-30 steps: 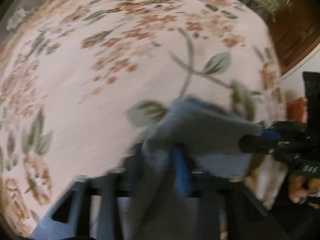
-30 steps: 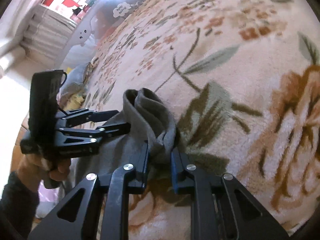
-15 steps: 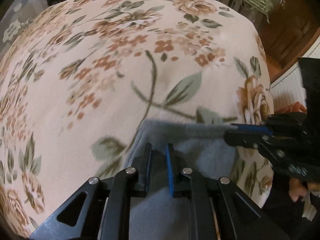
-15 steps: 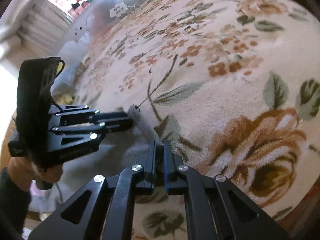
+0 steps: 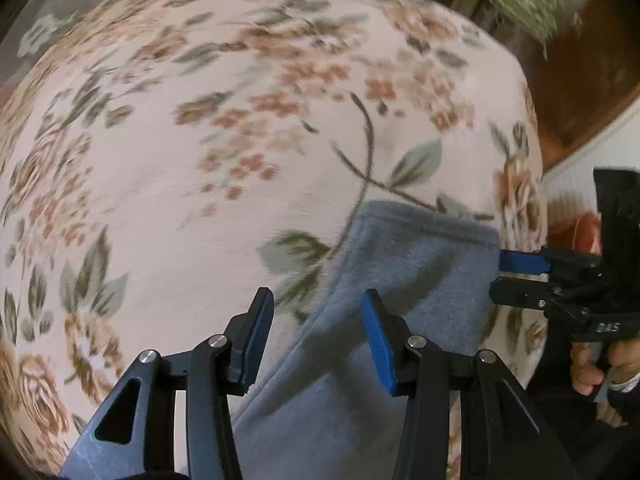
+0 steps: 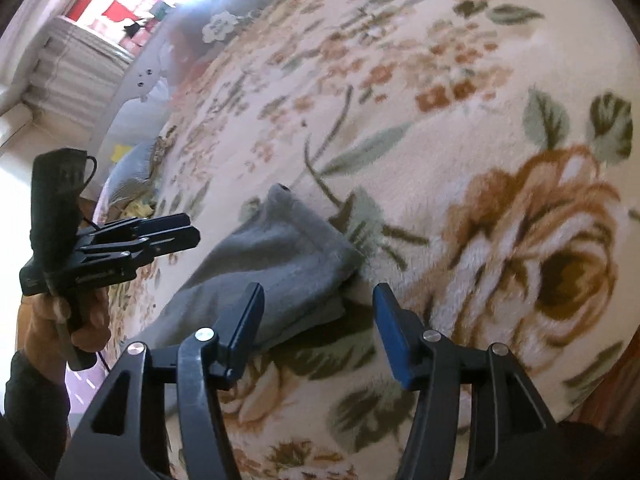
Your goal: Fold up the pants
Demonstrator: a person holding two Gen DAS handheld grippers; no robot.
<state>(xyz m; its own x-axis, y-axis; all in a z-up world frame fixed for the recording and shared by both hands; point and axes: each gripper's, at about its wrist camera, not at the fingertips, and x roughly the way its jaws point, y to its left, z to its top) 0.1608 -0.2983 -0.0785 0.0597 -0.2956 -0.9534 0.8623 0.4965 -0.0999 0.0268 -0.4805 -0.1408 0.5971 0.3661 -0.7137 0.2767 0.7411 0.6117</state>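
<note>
I count one grey pants [image 5: 404, 276] on floral blanket [image 5: 200, 200]; two grippers, left gripper [image 5: 318, 330] and right gripper [image 6: 318, 322], jaws just spread (nothing pinched).

The left gripper [image 5: 316, 320] is pointed steeply downward, its jaws just opened and standing apart with nothing clamped. The right gripper [image 6: 318, 320] is angled downward, its jaws likewise just opened and clear. Each handle is gripped by a hand [image 6: 68, 316].

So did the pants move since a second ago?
Yes. The pants were bunched up off the blanket between the jaws; they now lie flat on it, released.
</note>
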